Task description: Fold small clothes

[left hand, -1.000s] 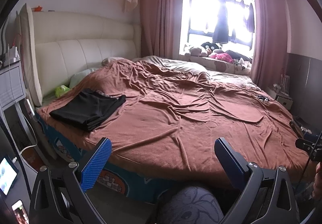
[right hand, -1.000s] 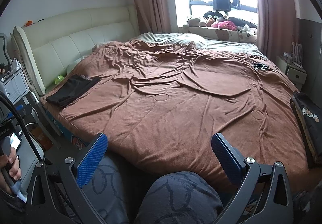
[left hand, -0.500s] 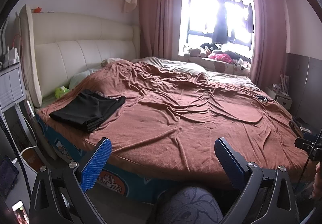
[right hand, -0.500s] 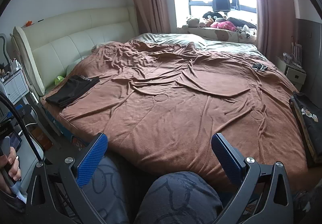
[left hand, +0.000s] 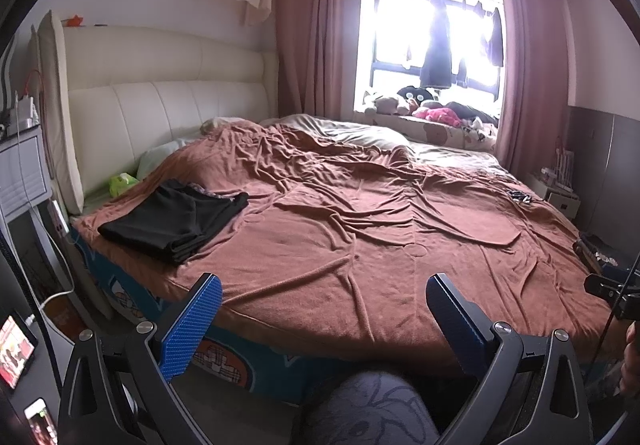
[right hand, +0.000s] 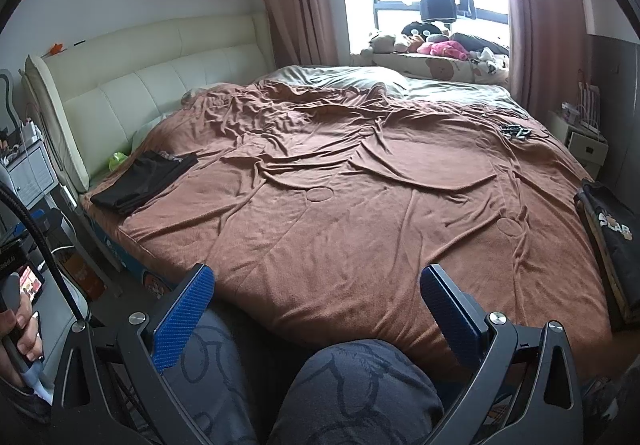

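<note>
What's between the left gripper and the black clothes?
Only wrinkled brown blanket and the bed's edge separate the left gripper from the black clothes, as the left wrist view shows.

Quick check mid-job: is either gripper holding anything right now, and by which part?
Nothing is held. The left gripper and right gripper are both open, with only the brown blanket between their fingers. The folded black garment lies untouched near the headboard.

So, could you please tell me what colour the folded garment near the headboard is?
Black; the folded garment shows best in the left wrist view.
</note>
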